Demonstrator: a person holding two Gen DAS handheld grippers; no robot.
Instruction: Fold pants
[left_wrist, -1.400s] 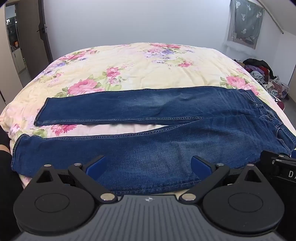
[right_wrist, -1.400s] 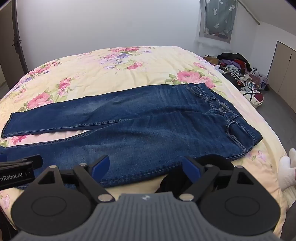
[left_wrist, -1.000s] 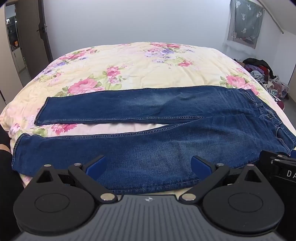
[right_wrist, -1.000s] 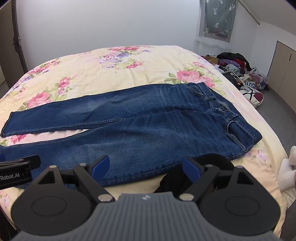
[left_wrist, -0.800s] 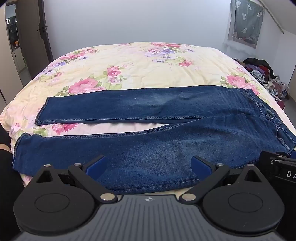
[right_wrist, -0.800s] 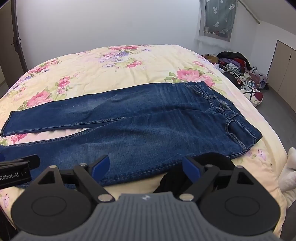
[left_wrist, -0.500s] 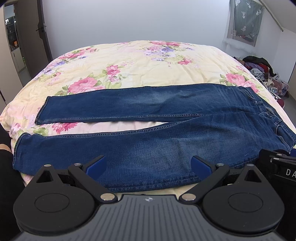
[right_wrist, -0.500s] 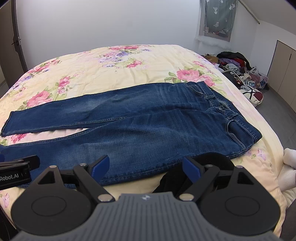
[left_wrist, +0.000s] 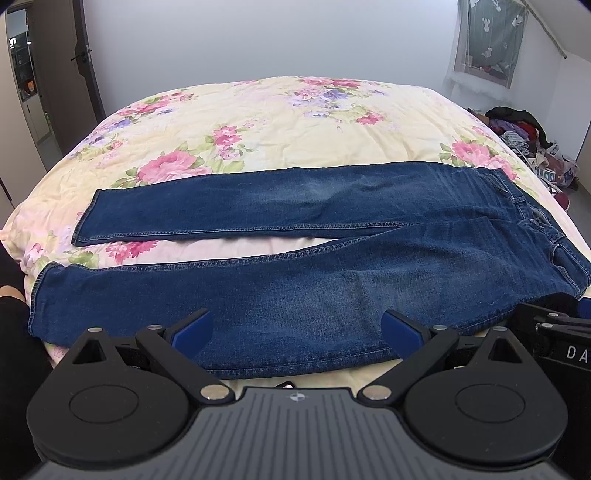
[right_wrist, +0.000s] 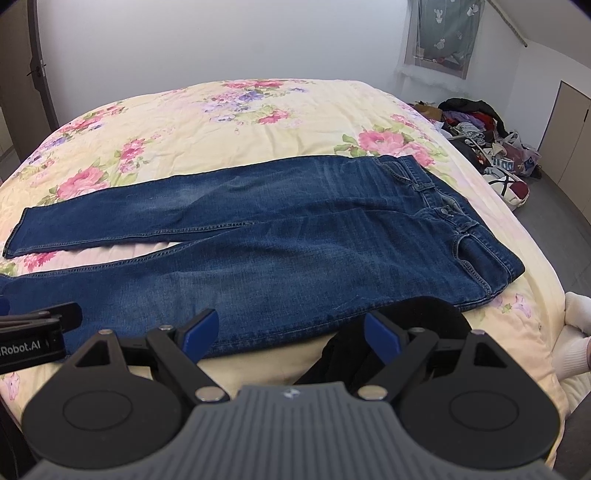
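Dark blue jeans (left_wrist: 314, 273) lie flat on the floral bed, waistband to the right, both legs stretched left and spread apart. They also show in the right wrist view (right_wrist: 295, 243). My left gripper (left_wrist: 297, 328) is open and empty, hovering at the near edge of the near leg. My right gripper (right_wrist: 291, 328) is open and empty, near the front edge of the seat area. The right gripper's body shows at the left view's right edge (left_wrist: 554, 332); the left gripper's body shows at the right view's left edge (right_wrist: 37, 328).
The bed has a cream floral cover (left_wrist: 277, 122). A pile of clothes and bags (right_wrist: 487, 147) lies on the floor to the right. A door (left_wrist: 44, 74) stands at the far left. A white-socked foot (right_wrist: 576, 328) is by the bed's right corner.
Both grippers have barely shifted; the view has crept slightly forward over the jeans. Both grippers stay open. The jeans have not moved.
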